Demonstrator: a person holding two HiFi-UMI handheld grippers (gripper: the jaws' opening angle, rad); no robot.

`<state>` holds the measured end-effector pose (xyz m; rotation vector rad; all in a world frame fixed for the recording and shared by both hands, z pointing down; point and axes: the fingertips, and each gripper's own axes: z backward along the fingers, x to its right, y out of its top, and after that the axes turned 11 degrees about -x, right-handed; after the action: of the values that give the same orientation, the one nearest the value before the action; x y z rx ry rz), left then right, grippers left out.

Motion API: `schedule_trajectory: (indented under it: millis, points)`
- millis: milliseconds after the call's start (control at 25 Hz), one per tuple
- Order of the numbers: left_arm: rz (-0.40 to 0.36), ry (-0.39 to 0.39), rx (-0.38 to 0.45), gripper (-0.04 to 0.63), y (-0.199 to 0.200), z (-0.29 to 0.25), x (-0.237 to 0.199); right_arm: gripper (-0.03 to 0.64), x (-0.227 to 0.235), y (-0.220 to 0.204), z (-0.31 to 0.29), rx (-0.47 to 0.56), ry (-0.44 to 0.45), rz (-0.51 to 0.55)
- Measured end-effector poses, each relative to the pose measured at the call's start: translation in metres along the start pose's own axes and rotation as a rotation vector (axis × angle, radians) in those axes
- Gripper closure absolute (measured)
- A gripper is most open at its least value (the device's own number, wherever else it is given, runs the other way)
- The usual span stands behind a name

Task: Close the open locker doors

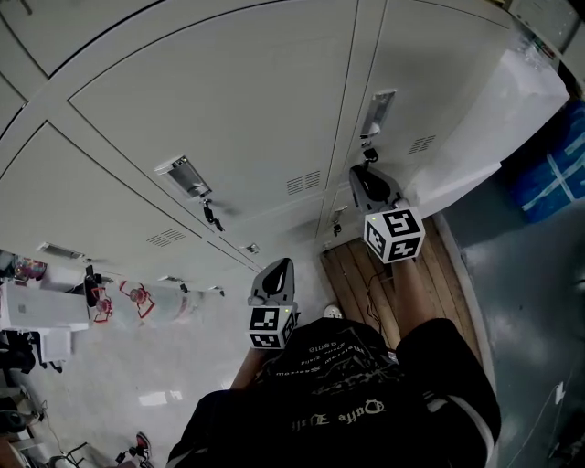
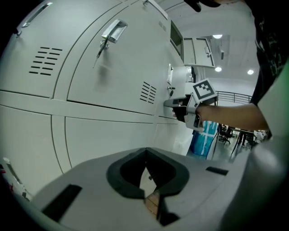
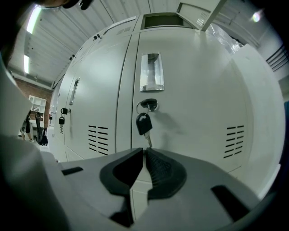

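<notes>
A wall of pale grey lockers (image 1: 228, 101) fills the head view. My right gripper (image 1: 359, 171) is shut and empty, its tips close to a closed locker door (image 3: 194, 99). That door has a recessed handle (image 3: 151, 72) and a black key (image 3: 143, 123) hanging in its lock, just beyond the tips of the right gripper (image 3: 144, 151). Above this door an upper compartment (image 3: 160, 20) stands open, its door (image 3: 198, 13) swung out. My left gripper (image 1: 284, 262) is shut and empty, lower and back from the lockers. In the left gripper view my left gripper (image 2: 146, 154) faces closed doors.
Wooden boards (image 1: 361, 274) lie on the floor at the lockers' foot. A plastic-wrapped white panel (image 1: 498, 119) and a blue bag (image 1: 553, 174) stand to the right. Another key (image 1: 212, 218) hangs from a locker to the left. Clutter (image 1: 55, 311) sits at the far left.
</notes>
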<state>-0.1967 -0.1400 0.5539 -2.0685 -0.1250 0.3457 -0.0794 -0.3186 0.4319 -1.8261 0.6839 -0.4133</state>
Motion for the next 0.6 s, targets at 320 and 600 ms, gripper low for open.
schedule_trajectory:
  millis: [320,600]
  points:
    - [-0.053,-0.095,-0.013,0.588,0.002,0.009,0.032,0.522,-0.006,-0.008,0.023,-0.038,0.063,-0.096]
    - [-0.088,-0.175,-0.02,0.588,0.008,-0.002,0.052,0.5,0.021,-0.008,0.079,-0.002,-0.033,-0.102]
